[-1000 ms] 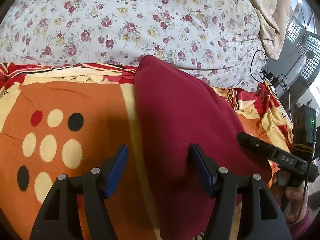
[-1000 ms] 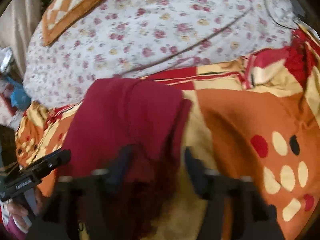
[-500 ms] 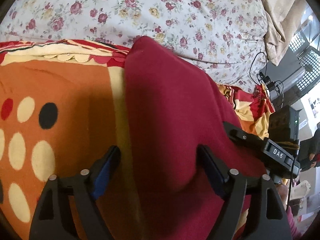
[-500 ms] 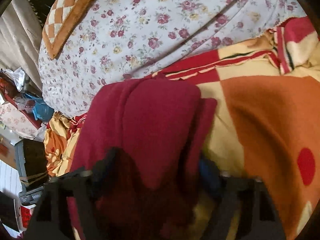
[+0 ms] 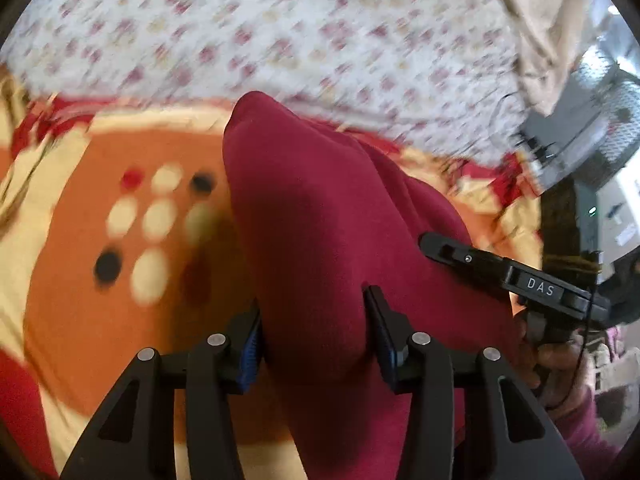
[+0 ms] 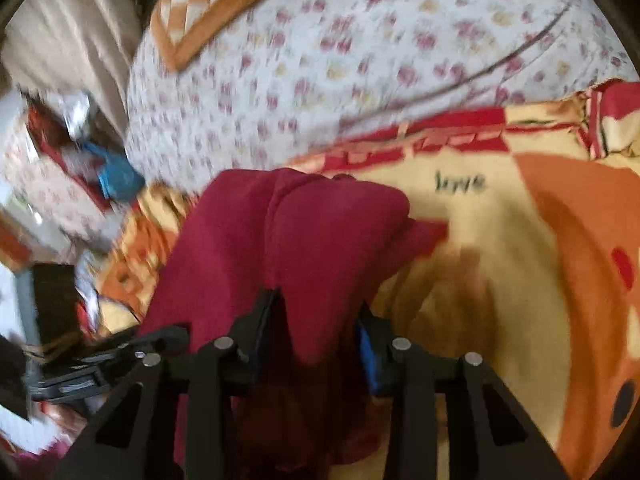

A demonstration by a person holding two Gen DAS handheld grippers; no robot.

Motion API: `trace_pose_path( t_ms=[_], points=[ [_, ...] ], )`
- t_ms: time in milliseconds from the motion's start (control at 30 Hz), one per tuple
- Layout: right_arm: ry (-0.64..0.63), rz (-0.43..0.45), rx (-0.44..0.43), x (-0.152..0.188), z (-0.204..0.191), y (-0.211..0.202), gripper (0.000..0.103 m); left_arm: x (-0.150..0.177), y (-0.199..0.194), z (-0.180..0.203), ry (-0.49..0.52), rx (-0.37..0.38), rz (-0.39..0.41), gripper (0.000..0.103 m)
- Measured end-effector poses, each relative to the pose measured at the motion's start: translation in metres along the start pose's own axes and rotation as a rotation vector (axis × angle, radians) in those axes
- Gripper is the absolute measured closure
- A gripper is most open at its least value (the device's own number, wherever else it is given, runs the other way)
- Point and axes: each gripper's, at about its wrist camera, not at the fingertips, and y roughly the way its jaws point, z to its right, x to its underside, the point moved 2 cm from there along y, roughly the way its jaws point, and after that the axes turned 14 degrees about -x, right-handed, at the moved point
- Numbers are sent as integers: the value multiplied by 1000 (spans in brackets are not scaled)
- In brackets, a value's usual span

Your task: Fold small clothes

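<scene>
Left hand-held gripper (image 5: 314, 330) is angled down, jaws just closed in, pads pressed on a bunched fold of the maroon garment (image 5: 320, 216). Right hand-held gripper (image 6: 318, 326) likewise: jaws narrowed, cloth pinched btwn pads.

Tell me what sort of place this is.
Probably a bedroom in a home: a bed under a floral sheet, an orange dotted blanket spread on it, and a checked cushion near the head.
</scene>
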Motion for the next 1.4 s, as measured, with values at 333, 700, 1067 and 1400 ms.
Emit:
trace_pose_path(
  t_ms=[333, 700, 1067, 1400],
  points=[
    [-272, 27, 217, 32, -72, -39, 52, 7, -21, -11, -34, -169, 153, 54],
    [-282, -46, 303, 62, -62, 3, 63, 21, -11, -9, -21, -224, 223, 54],
    [-259, 41, 289, 66, -78, -14, 49, 23, -18, 3, 27, -303, 277, 54],
    [-263, 56, 327, 64, -82, -18, 41, 24, -22, 4, 36, -305, 290, 54]
  ],
)
